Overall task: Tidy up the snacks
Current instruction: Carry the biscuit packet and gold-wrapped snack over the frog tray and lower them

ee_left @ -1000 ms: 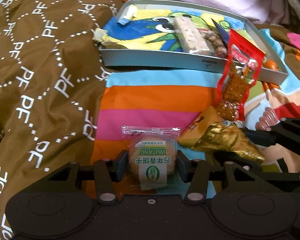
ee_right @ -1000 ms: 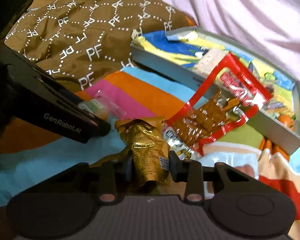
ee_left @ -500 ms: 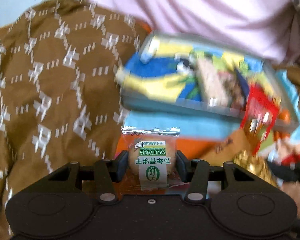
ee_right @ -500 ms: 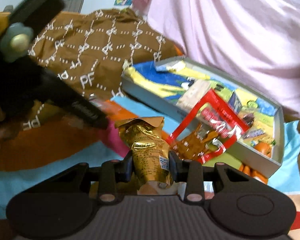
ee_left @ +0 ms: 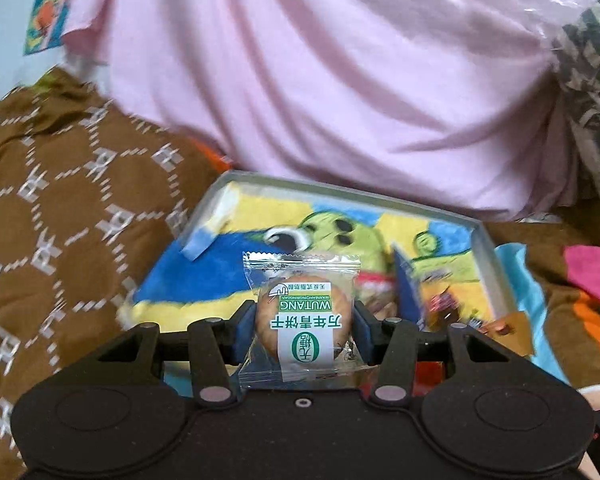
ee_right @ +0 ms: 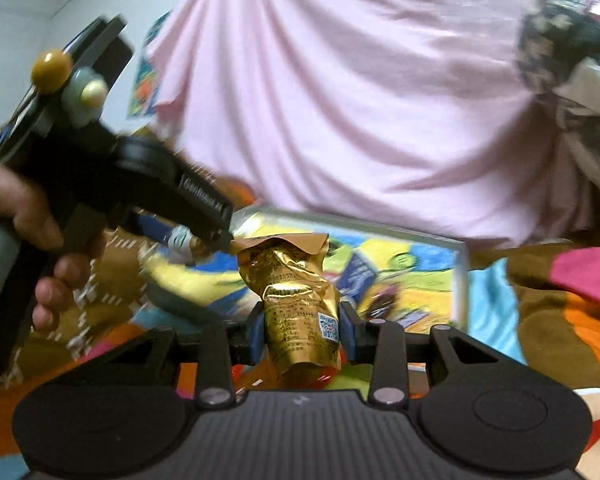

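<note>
Two snacks held, one per gripper: left gripper (ee_left: 303, 322) clamps biscuit packet (ee_left: 302, 316); right gripper (ee_right: 302, 330) clamps gold pouch (ee_right: 296, 304). Only right view shows hand (ee_right: 28, 240). One tray (ee_left: 488, 248).

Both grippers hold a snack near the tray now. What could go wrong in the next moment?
1. The left gripper and right gripper are close together over the tray; they might collide.
2. The biscuit packet is pinched across the biscuit, which may crack.
3. The gold packet looks crumpled and may slip.
</note>
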`<move>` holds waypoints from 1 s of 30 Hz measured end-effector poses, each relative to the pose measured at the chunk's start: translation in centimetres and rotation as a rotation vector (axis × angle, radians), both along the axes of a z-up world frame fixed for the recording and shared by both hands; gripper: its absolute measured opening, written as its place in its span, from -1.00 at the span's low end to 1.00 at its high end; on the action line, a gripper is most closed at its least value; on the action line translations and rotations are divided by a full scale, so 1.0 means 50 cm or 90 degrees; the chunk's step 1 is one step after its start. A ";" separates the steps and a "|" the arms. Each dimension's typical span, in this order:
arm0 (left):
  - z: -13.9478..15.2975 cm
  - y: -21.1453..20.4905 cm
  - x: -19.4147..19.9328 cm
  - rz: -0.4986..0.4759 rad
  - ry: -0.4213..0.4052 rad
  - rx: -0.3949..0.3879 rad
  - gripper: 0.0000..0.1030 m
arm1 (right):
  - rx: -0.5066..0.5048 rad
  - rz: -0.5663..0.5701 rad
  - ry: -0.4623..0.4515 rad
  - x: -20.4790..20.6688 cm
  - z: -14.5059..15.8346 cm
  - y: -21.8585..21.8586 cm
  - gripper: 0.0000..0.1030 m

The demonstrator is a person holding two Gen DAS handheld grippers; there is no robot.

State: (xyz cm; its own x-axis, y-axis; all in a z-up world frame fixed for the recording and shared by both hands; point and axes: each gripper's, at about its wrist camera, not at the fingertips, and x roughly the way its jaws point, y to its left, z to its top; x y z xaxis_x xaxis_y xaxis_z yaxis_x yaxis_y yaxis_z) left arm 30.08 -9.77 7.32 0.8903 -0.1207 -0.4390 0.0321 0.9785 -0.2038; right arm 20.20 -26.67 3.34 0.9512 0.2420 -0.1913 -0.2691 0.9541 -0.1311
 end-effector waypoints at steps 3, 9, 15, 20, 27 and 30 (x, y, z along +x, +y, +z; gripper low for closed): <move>0.017 -0.030 0.026 -0.011 -0.014 0.005 0.01 | 0.026 -0.040 -0.014 0.018 0.007 -0.032 -0.20; 0.037 -0.081 0.080 -0.029 -0.033 0.010 0.01 | 0.065 -0.113 -0.005 0.068 -0.002 -0.081 -0.20; 0.025 -0.110 0.135 -0.009 -0.034 0.007 0.01 | 0.100 -0.153 0.008 0.127 -0.005 -0.105 -0.19; -0.002 -0.120 0.179 -0.004 -0.019 0.002 0.01 | 0.104 -0.151 0.018 0.175 -0.023 -0.102 -0.18; -0.033 -0.135 0.217 -0.001 -0.005 0.004 0.01 | 0.112 -0.161 0.044 0.214 -0.031 -0.112 -0.17; -0.042 -0.150 0.222 -0.003 -0.011 0.026 0.01 | 0.121 -0.166 0.060 0.221 -0.033 -0.119 -0.16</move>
